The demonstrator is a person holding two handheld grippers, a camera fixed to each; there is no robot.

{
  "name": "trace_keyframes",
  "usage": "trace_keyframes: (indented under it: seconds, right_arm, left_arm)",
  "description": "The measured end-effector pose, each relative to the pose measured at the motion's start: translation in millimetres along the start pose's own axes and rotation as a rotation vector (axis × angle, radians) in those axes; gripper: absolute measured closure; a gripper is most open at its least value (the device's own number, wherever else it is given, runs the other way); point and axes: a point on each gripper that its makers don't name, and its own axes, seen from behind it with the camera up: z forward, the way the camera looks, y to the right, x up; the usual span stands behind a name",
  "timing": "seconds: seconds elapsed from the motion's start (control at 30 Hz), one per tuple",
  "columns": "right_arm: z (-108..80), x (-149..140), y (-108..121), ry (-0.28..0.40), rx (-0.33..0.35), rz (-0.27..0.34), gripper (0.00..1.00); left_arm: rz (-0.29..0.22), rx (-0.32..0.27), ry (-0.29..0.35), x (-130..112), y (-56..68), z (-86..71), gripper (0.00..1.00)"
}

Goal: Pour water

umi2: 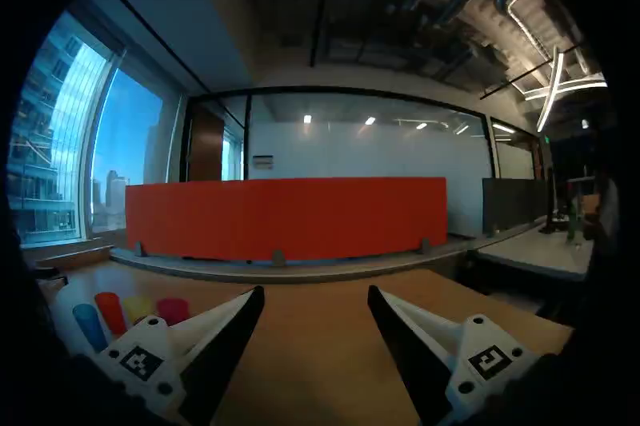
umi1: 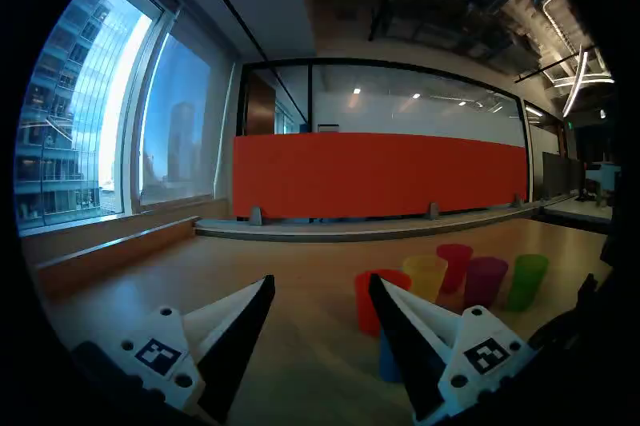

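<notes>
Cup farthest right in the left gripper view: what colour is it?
Green cup, best in left gripper view.

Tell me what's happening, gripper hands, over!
Left gripper open, empty. Right gripper open, empty. Colored cups grouped on wooden table, untouched. Orange cup nearest left gripper.

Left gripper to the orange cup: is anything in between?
Nothing visible does. The left gripper is open, and the orange cup stands on the table just beside the fingertip on the view's right. A blue cup sits nearer, partly hidden behind that finger.
</notes>
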Motion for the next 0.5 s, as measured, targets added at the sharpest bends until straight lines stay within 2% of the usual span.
trace_keyframes:
  seconds: [0.5]
  right_arm:
    - [-0.2, -3.6, -1.6, 0.025, 0.029, -0.023, 0.00]
  left_arm:
    - [0.000, 0.000, 0.000, 0.5, 0.4, -0.1, 0.13]
